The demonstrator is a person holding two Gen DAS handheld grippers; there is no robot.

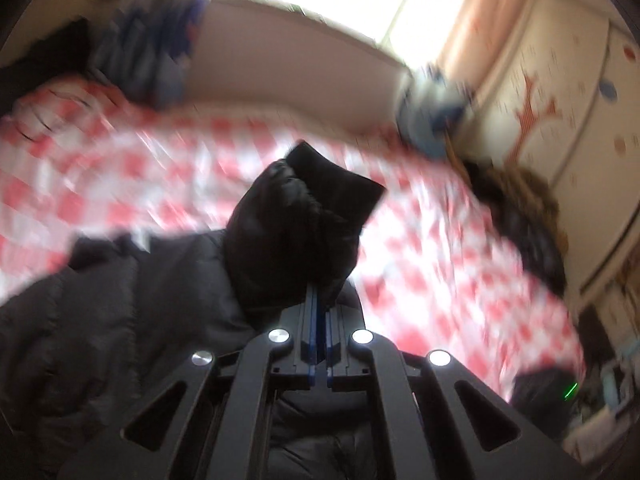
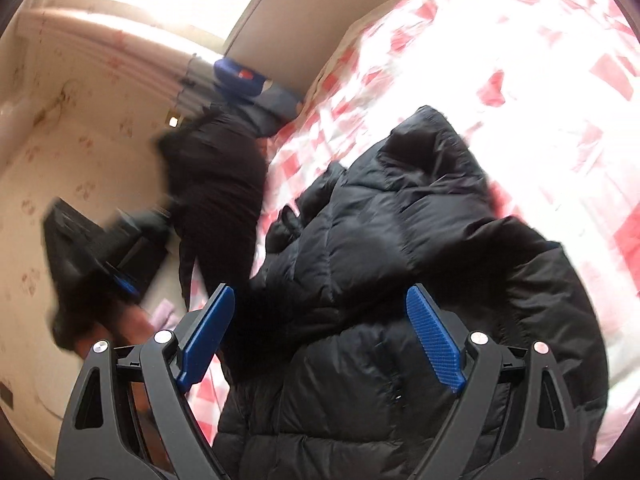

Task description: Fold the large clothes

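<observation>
While draped over checked bedspread, black puffer jacket, beside blue-grey pile.

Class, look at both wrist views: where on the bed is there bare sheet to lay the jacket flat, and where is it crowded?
Bare red-and-white checked sheet lies beyond the black puffer jacket, between it and the headboard. It is crowded along the wall-side edge, where dark clothes pile up. The left gripper is clamped on a jacket fold; the right gripper is open above it.
</observation>
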